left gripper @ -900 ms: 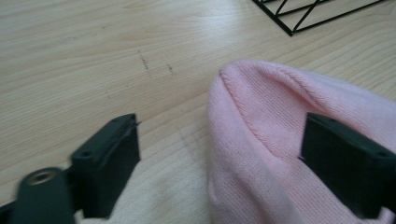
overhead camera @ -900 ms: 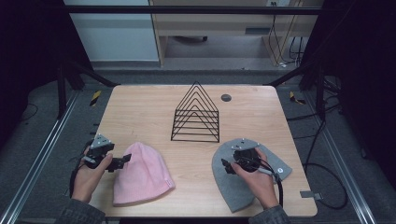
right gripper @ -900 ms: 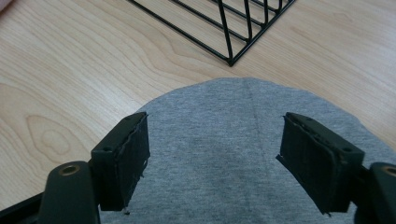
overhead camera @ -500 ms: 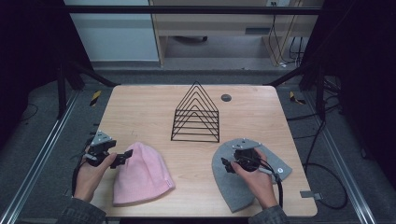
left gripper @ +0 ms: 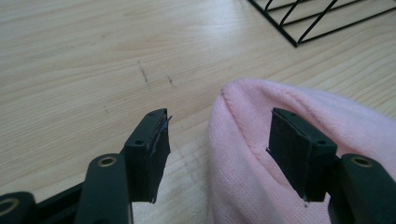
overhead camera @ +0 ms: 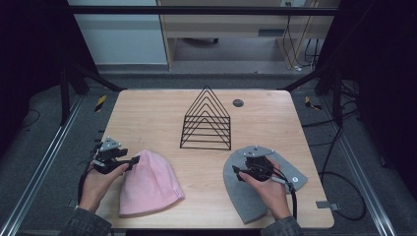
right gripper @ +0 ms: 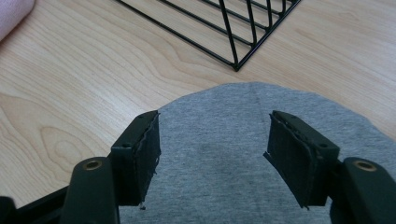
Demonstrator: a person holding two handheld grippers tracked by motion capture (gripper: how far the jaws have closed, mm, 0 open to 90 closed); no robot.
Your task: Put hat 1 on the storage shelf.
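Jaws of my left gripper, parted and empty, straddled the pink beanie's near-side crown edge.

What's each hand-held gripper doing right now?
Left gripper: open, straddling the pink hat's edge.
Right gripper: open above the grey hat.

Pink beanie: pale pink, fine knit, small white tag at the hem. Grey beanie: plain mid-grey, faint centre seam. Wire rack: black. Bench: light wood grain with faint dark scuffs. Left gripper and right gripper: black, with brass-coloured rivets.
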